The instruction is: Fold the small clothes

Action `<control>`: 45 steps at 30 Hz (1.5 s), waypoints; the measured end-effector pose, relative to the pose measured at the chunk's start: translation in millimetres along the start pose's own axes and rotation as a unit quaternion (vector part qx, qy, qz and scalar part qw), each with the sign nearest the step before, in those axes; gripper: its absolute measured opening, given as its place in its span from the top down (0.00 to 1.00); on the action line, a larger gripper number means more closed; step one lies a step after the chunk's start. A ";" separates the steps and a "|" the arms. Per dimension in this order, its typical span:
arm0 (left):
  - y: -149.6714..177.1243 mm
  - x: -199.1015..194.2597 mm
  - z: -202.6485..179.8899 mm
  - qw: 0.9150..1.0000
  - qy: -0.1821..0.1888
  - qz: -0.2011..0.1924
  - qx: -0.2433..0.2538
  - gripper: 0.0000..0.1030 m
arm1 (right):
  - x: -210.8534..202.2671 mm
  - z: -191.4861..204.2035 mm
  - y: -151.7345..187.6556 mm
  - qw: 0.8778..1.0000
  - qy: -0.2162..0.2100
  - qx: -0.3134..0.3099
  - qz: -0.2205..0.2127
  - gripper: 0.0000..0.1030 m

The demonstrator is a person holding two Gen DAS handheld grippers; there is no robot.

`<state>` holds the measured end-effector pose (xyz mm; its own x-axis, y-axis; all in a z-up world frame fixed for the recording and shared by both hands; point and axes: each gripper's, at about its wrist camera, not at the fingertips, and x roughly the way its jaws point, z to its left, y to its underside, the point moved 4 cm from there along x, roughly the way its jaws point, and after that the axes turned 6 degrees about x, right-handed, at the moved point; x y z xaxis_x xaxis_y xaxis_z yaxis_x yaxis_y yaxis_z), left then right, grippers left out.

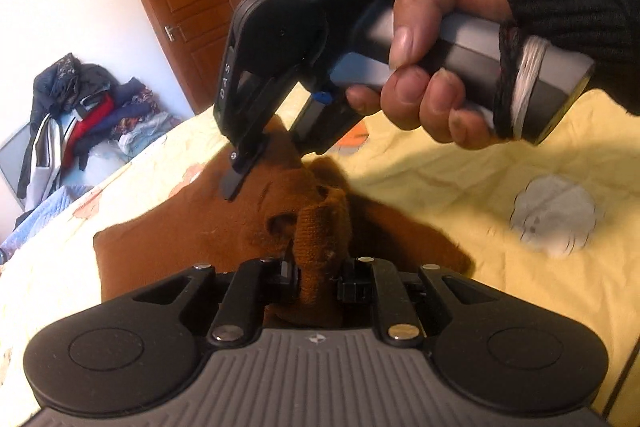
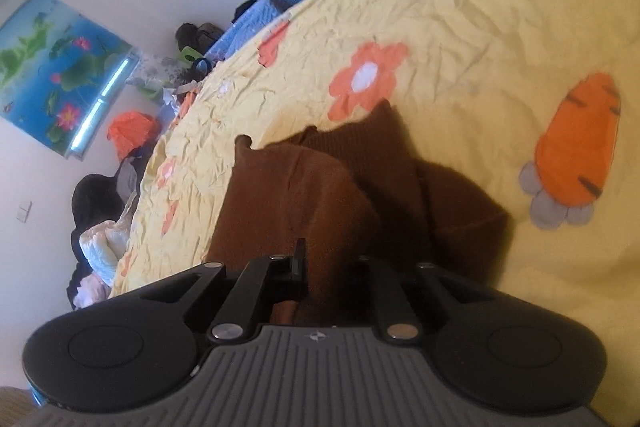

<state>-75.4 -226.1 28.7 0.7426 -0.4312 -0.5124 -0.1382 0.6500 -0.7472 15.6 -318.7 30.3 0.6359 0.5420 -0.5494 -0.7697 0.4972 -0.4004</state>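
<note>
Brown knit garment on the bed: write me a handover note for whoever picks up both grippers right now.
Left gripper: shut on a bunched fold of the brown knit garment.
Right gripper: shut on the same garment's cloth.
Garment lies partly spread, partly rumpled on the yellow bedsheet.
Done: both ends gripped.
Left: probably carry the held parts over, lay flat, then finish folding. No neat fold shows yet.

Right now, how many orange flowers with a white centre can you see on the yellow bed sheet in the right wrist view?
1: the full orange flower just beyond the brown garment. Blurred orange patches along the sheet edge may be more.
</note>
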 end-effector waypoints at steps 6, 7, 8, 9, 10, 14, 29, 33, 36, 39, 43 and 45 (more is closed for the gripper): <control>19.2 -2.8 -15.2 0.992 0.009 -0.006 0.123 0.77 | 1.8 -22.9 3.7 0.999 0.027 0.030 0.011 0.72; 22.9 -12.3 -6.8 0.993 0.023 -0.013 0.116 0.72 | -8.9 -21.9 3.2 0.999 0.019 0.040 0.002 0.57; 25.7 -22.2 5.6 0.994 0.038 -0.021 0.096 0.68 | -20.2 -20.2 1.5 0.999 0.009 0.040 -0.019 0.48; 29.6 -32.3 22.4 0.996 0.053 -0.026 0.064 0.48 | -33.0 -18.3 -0.8 0.998 0.009 0.035 -0.042 0.29; 32.9 -40.3 40.4 0.997 0.066 -0.030 0.029 0.22 | -42.1 -18.5 -3.2 0.998 0.017 0.031 -0.061 0.20; 52.8 -62.9 121.5 0.984 0.092 -0.039 -0.149 0.08 | -43.2 -31.6 -10.7 0.996 0.050 0.041 -0.061 0.21; 121.8 76.6 224.0 0.803 0.172 0.076 -0.565 0.81 | -0.6 -52.6 3.3 0.993 0.013 0.110 -0.035 0.69; 105.7 65.8 230.4 0.843 0.142 0.057 -0.515 0.87 | -2.4 -33.9 6.2 0.995 0.009 0.083 -0.051 0.72; 102.2 38.6 253.1 0.856 0.127 0.025 -0.500 0.87 | -0.7 -12.4 1.6 0.995 -0.039 0.077 -0.059 0.73; 102.4 22.7 278.0 0.879 0.072 0.020 -0.470 0.85 | 17.7 5.8 -4.5 0.993 -0.066 0.069 -0.063 0.72; 129.8 20.2 288.2 0.866 0.060 0.077 -0.490 0.74 | 44.8 6.5 -3.4 0.994 -0.016 0.097 -0.054 0.45; 150.0 2.4 283.5 0.845 0.086 0.062 -0.524 0.60 | 38.3 13.0 6.8 0.995 -0.028 0.083 -0.044 0.35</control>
<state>91.5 47.7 35.4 0.5867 -0.5434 -0.6004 -0.7790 -0.1759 -0.6019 35.4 -285.8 16.1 0.7062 0.5266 -0.4733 -0.6941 0.6469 -0.3158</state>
